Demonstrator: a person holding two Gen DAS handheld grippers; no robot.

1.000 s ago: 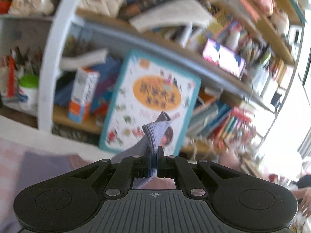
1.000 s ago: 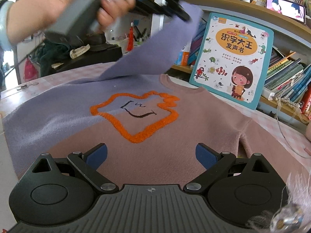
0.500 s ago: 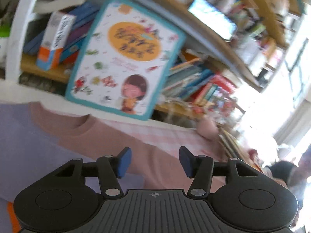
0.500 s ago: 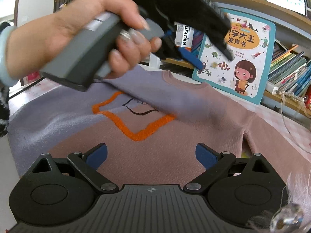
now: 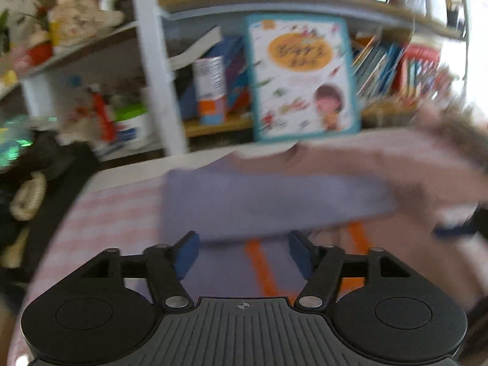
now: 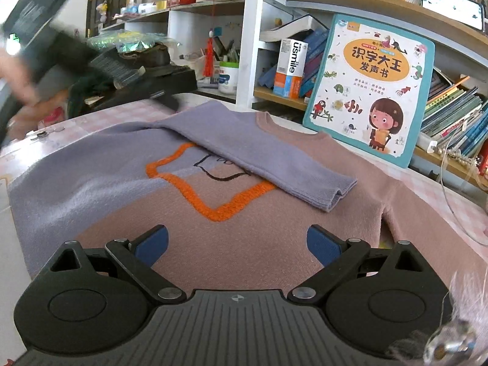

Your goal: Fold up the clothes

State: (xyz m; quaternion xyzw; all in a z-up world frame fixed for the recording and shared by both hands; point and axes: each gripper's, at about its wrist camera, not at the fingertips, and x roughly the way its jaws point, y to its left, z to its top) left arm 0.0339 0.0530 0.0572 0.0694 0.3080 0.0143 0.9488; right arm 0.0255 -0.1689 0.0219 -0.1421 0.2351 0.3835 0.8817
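A lilac and pink sweater (image 6: 274, 228) with an orange outline on its chest lies flat on the table. Its lilac sleeve (image 6: 274, 164) is folded across the chest, cuff toward the pink side. My right gripper (image 6: 238, 244) hovers open over the sweater's lower part, with nothing between its fingers. In the right wrist view my left gripper (image 6: 76, 58) is a blur at the upper left, held by a hand and away from the sleeve. In its own view the left gripper (image 5: 243, 253) has its jaws opening over the lilac sleeve (image 5: 274, 201), empty.
A pink checked tablecloth (image 6: 122, 113) covers the table. Behind it a picture book (image 6: 372, 91) leans on a crowded bookshelf with a white post (image 6: 250, 36) and an upright box (image 6: 289, 67). A black object (image 6: 146, 82) sits at the table's far left.
The left gripper let go of the lilac sleeve, which now lies across the chest, and swung back to the left. The right gripper stayed still.
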